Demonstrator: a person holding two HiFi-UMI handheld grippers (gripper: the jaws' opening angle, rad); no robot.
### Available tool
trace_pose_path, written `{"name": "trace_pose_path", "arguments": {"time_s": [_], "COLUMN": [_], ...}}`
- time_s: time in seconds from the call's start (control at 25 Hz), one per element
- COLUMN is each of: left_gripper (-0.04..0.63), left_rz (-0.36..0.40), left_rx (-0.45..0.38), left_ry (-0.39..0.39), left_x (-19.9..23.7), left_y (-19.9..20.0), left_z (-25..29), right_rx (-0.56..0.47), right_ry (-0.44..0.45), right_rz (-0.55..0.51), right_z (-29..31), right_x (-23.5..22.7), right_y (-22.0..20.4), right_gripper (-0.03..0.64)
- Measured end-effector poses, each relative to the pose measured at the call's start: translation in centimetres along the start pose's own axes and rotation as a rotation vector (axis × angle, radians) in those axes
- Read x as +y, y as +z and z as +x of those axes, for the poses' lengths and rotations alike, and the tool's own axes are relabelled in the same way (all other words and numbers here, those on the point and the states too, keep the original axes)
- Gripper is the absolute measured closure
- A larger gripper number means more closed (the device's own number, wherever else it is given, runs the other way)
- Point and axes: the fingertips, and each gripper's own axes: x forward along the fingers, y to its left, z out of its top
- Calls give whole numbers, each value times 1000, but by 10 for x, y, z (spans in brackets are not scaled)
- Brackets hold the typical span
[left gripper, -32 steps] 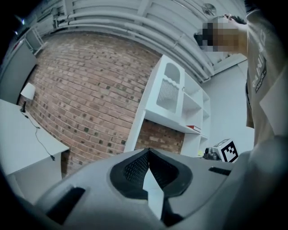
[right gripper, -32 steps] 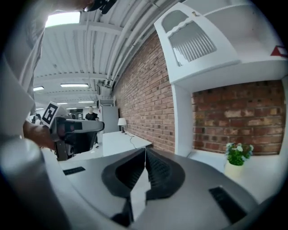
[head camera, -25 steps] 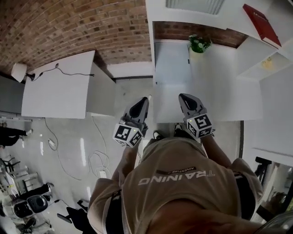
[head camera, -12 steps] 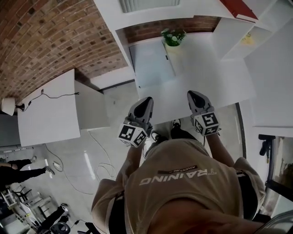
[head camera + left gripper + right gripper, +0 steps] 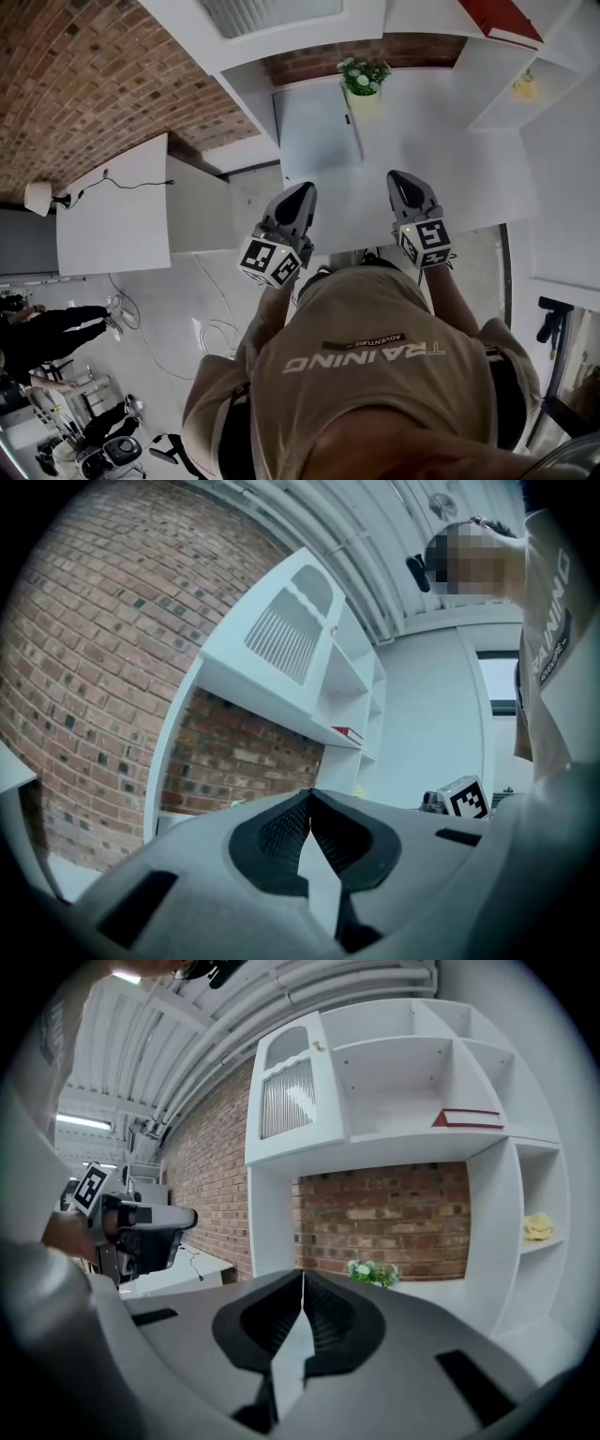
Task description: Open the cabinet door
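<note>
The white cabinet door (image 5: 291, 1091) with a slatted panel and a small knob (image 5: 319, 1046) hangs shut at the upper left of the white shelf unit. It also shows in the left gripper view as the cabinet door (image 5: 286, 635), and at the top of the head view as the cabinet door (image 5: 272, 14). My left gripper (image 5: 307, 187) and right gripper (image 5: 396, 175) are held side by side over the front edge of the white counter (image 5: 469, 187), well below the door. Both are shut and hold nothing: left gripper (image 5: 310, 792), right gripper (image 5: 302, 1274).
A potted plant (image 5: 363, 75) stands at the back of the counter. A red book (image 5: 469, 1117) lies on a shelf and a yellow object (image 5: 538, 1227) sits in a right cubby. A white desk (image 5: 112, 216) with a lamp (image 5: 39, 197) stands left. People (image 5: 47, 323) stand far left.
Both grippers have moved forward together toward the shelf unit, from short of the counter's edge to over it. The unit looks closer. Both jaws stay shut.
</note>
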Motion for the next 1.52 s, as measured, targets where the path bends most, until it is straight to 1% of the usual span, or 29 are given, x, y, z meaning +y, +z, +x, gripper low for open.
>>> {"name": "trace_pose_path", "arguments": {"time_s": [0.24,0.36,0.48,0.6,0.68,0.88,1.0,1.16,1.4,1.52], "left_gripper": [588,588,588,588,588,588,588,588,588,588], "left_rz": [-3,-11,2,22,31,32,48,80,114,114], "left_rx": [-8,-23,-43,-40,-37,-39,-41,-52,-56,-47], "left_ry": [74,103,106,80,67,56,42,39,57,67], "left_x": [-2,-3,-1,-2,-1,3,1,4,8,11], "left_y": [-7,-7,5,17,23,29,35,48,63,63], "left_z": [22,30,36,41,44,56,62,62,51,44], "right_rx": [-10,-20,-53,-81,-97,-131,-181,-241,-281,-275], "right_ry": [106,123,106,64,54,32,27,-10,-25,9], "right_rz": [-48,-65,-70,-72,-83,-162,-192,-259,-289,-269], "right_z": [15,20,22,19,16,14,14,23,37,51], "right_x": [-17,-27,-33,-36,-34,-37,-44,-54,-60,-57], "right_y": [6,13,29,50,66,105,133,162,190,198], "right_gripper": [603,602,601,601,601,601,601,601,601,600]}}
